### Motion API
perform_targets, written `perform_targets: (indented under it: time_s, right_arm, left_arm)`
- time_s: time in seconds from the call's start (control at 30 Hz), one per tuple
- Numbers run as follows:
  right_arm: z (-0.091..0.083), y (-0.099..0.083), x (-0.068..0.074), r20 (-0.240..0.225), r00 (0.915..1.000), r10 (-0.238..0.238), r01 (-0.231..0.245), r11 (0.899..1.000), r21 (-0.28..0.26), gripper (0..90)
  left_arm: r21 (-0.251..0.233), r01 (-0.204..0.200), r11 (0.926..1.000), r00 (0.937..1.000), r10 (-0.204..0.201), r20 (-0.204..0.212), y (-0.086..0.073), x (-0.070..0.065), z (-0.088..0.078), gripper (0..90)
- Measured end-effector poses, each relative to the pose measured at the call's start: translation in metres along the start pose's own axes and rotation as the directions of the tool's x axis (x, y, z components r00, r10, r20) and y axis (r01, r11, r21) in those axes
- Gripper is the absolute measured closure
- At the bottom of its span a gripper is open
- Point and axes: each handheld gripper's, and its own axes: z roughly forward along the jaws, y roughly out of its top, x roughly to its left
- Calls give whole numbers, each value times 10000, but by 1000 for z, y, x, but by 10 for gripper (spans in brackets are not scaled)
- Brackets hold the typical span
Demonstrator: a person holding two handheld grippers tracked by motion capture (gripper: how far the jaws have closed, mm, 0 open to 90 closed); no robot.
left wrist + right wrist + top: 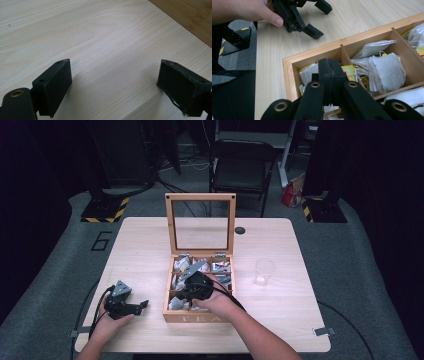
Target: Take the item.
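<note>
Right gripper (329, 72) hangs over the near-left compartment of the wooden tea box (199, 290), jaws pressed flat together – nothing pinched that I can see. The box sits mid-table, lid up, tea bags (384, 70) inside. Left gripper (135, 307) rests near the table's front-left corner, jaws wide apart and empty.

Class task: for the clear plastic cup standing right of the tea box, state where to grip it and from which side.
Grip the cup across its wall near the rim, coming from the right side or above: it stands upright, open end up, and the tea box blocks its left.
</note>
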Motion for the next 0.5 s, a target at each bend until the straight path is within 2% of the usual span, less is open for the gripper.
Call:
perform_targets:
  time_s: [0.1, 0.23, 0.37, 0.5]
  right_arm:
    - [-6, 2, 1, -12, 9999, 117, -117, 9999, -29, 900]
    - [-12, 4, 1, 9, 10000, 78, -78, 9999, -93, 900]
    - [-26, 11, 2, -14, 10000, -51, 50, 9992, -399, 900]
    - [-34, 17, 4, 71, 10000, 13, -10, 9989, -461, 900]
  left_arm:
    - [5, -8, 10000, 10000, 8, -2, 0, 0, 0, 118]
    - [3, -10, 10000, 10000, 10, -2, 0, 0, 0, 118]
    - [5, -14, 10000, 10000, 14, 3, 0, 0, 0, 117]
    - [-2, -11, 10000, 10000, 11, -1, 0, 0, 0, 118]
